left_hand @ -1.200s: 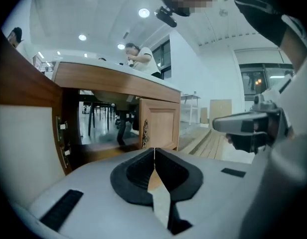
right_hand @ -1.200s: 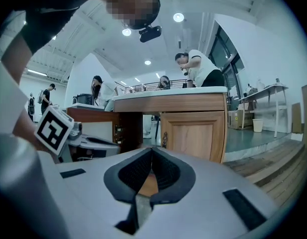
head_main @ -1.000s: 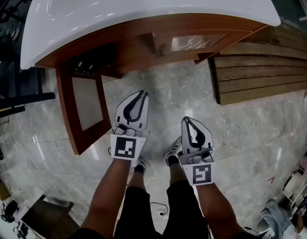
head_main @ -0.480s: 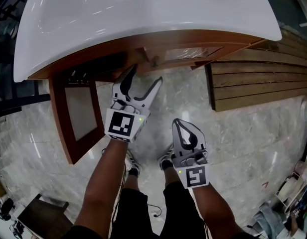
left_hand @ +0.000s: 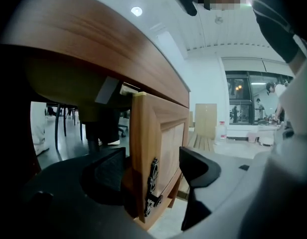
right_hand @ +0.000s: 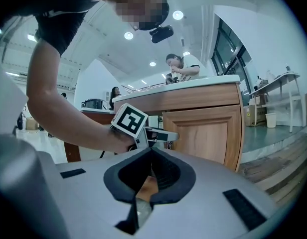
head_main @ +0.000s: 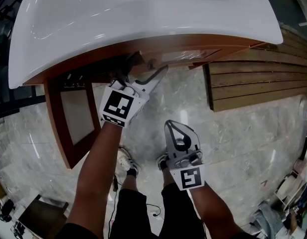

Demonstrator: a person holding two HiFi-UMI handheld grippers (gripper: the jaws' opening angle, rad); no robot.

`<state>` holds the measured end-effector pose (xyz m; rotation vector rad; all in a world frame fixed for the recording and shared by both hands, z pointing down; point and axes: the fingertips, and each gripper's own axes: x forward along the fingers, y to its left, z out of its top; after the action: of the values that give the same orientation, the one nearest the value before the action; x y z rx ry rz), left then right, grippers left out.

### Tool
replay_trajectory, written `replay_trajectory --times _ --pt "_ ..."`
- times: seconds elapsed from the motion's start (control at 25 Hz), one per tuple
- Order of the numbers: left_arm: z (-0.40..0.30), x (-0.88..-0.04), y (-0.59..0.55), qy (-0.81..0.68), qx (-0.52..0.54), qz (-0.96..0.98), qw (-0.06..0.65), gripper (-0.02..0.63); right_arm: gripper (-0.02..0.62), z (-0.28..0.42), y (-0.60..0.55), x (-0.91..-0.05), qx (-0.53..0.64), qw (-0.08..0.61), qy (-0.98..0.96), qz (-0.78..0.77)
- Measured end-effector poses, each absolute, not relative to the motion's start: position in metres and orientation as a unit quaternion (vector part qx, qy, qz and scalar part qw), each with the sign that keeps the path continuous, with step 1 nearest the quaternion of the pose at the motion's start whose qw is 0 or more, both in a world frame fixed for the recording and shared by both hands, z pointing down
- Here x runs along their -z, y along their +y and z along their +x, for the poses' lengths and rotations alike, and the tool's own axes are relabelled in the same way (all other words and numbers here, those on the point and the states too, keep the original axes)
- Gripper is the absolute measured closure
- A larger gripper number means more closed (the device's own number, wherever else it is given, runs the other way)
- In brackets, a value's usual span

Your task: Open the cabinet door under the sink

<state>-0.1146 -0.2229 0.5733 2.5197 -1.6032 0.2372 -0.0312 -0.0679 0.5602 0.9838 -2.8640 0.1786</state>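
Straddled the free edge of the cabinet door [left_hand: 143, 133] under the sink [head_main: 143, 19] with the left gripper [head_main: 147, 67].
Had just been opening those jaws, wide apart, door edge and dark handle [left_hand: 152, 183] between them, unclamped; held the right gripper [head_main: 176, 125] lower, jaws together, empty.

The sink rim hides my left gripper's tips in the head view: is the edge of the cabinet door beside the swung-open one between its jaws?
Observer: Yes. The left gripper view shows the left gripper, its jaws just opened, astride that cabinet door at its free edge.
Operator: Gripping it?
Observer: No; a gap shows between the outer pad and the door's face.
Operator: Any handle?
Observer: A dark metal handle sits low on the face, near that edge.
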Motion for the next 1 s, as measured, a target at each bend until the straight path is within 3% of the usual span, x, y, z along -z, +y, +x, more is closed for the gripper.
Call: replay_trajectory --times 1.0 --pt "-0.078 -0.567 -0.174 -0.523 -0.059 0.843 0.116 0.318 0.572 -0.004 -0.033 -0.567 -0.083 0.055 -0.929 0.357"
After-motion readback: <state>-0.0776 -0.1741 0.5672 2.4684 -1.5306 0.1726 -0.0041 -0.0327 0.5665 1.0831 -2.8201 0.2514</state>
